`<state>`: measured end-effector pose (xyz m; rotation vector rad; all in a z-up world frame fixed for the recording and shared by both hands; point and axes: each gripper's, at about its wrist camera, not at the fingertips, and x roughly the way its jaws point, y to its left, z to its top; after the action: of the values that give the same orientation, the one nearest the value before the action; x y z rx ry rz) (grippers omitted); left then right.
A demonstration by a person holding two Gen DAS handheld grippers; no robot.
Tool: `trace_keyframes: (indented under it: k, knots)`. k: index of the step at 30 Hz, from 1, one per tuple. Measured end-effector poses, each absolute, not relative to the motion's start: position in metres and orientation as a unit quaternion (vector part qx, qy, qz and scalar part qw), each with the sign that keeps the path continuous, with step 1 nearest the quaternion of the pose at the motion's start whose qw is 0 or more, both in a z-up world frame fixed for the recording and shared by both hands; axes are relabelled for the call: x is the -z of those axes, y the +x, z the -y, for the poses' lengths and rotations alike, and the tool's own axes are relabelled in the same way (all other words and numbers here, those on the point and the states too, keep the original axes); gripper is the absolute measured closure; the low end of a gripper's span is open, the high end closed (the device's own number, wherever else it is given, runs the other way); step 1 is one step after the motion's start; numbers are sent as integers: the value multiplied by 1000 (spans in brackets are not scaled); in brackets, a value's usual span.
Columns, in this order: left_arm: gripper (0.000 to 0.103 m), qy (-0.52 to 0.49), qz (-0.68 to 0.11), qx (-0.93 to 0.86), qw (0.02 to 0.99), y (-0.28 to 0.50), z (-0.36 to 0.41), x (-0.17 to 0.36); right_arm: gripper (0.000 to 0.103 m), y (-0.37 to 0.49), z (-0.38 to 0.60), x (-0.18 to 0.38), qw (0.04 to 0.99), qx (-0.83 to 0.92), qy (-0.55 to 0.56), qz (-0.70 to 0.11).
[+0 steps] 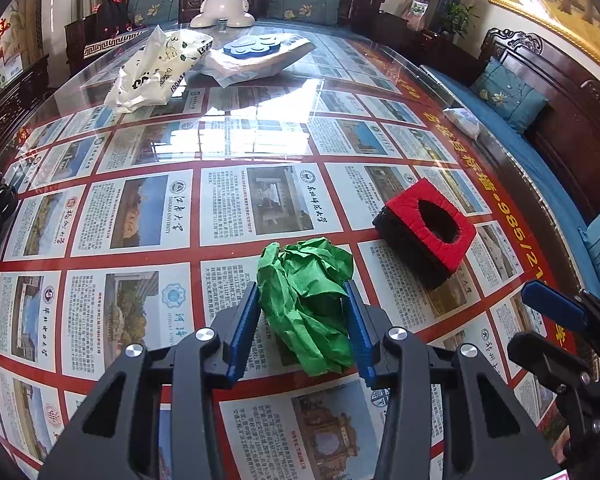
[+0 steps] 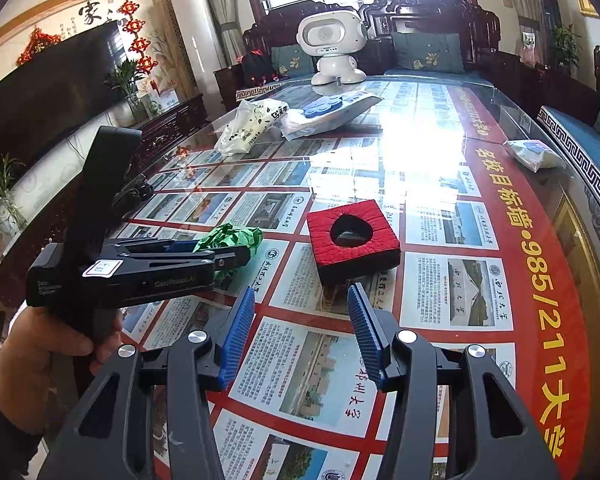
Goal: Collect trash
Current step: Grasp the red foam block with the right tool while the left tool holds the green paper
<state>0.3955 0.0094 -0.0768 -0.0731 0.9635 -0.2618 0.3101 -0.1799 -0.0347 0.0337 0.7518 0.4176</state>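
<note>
**Closing on the green paper wad**

I am holding my left gripper [image 1: 302, 320] around the crumpled green paper ball [image 1: 306, 304], which is lying on the glass-topped table with printed university posters [image 1: 140, 216], just beside the red-topped black foam block with a hole [image 1: 426, 232]. The blue pads are pressing into its sides, so I am judging it gripped. It is looking light, soft and springy; I am squeezing across its thick middle, since the loose edges would likely tear or slip. My right gripper [image 2: 302, 334] is hovering open and empty, pointing toward the foam block [image 2: 352, 236], which is looking light and squashy.
</note>
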Motion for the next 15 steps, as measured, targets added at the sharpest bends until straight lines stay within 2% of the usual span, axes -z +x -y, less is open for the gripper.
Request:
trace_keyframes:
  k: [8,15]
  knots:
    - [60,-22,-445,129,886,385,-12,60,58,343,156,31,912,-196,-23,-360]
    - [60,-21,-447,131,885,389,-15,60,61,372,148,42,904,-193,-12,-381]
